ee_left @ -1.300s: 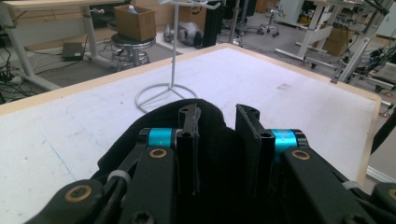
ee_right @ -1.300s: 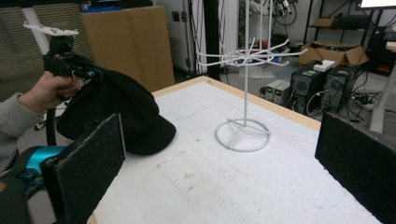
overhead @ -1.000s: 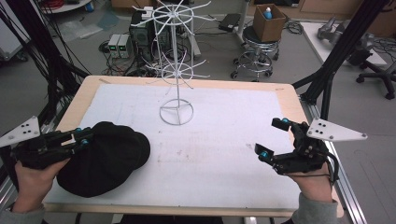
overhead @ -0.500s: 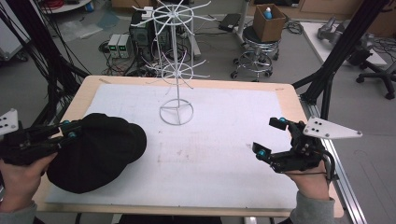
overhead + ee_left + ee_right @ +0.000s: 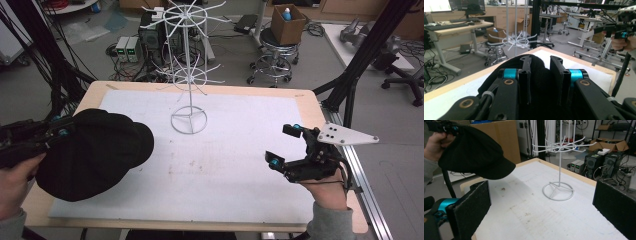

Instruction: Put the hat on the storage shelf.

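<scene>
A: Why is your left gripper (image 5: 47, 137) clamped on the black cap (image 5: 95, 150) at the rear edge?

B: So the cap hangs free above the table (image 5: 310, 100), brim leading, ready for the white wire rack (image 5: 189, 75).

A: Where's the rack from the cap?

B: About two o'clock in the high view, well apart. Your right gripper (image 5: 285, 147) waits with jaws spread, empty, at four o'clock.

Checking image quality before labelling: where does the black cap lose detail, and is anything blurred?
High view: black cap is a flat dark blob, folds unreadable. Left gripper view: it merges with the black jaws. Right gripper view: near pads soft, white wire stand sharp.
</scene>
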Tool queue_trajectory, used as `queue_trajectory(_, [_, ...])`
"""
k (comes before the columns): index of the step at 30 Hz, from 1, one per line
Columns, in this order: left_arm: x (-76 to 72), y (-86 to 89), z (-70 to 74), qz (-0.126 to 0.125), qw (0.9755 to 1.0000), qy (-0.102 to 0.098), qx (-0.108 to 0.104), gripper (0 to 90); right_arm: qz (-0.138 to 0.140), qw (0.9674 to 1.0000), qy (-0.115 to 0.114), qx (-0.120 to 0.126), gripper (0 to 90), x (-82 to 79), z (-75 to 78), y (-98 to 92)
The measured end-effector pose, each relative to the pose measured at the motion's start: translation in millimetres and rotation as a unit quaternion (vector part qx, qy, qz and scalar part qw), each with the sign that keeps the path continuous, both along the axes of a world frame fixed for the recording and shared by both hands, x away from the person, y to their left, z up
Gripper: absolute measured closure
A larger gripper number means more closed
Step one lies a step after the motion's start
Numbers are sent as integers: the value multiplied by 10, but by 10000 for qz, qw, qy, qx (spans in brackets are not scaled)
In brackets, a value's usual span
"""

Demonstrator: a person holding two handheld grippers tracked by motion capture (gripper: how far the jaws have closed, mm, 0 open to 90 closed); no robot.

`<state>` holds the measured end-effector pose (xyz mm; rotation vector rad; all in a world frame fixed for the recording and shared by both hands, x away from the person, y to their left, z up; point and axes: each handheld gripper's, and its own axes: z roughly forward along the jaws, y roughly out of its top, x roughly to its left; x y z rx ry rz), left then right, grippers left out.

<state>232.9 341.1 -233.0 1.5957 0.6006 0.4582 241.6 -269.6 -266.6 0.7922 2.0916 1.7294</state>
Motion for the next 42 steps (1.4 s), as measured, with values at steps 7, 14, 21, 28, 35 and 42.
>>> queue_trajectory(7, [25, -22, 275, -82, 9998, -153, -50, 709, 16, 10000, -2, 4, 7, 17, -5, 5])
queue_trajectory(14, [32, -53, 570, -139, 9993, -330, -122, 709, 9, 10000, 8, 32, 7, 20, -10, -16])
queue_trajectory(21, [21, -61, 845, -191, 9982, -505, -260, 709, 1, 10000, 9, 61, 7, 20, -12, -29])
queue_trajectory(28, [35, -61, 1032, -197, 9979, -565, -263, 709, 3, 10000, 38, 80, 7, 41, -32, -38])
queue_trajectory(35, [97, -71, 1115, -183, 9981, -529, -270, 710, 10, 9999, 85, 111, 7, 61, -55, -56])
queue_trajectory(42, [130, -114, 1263, -203, 9980, -566, -199, 710, -20, 9998, 129, 156, 7, 79, -78, -88])
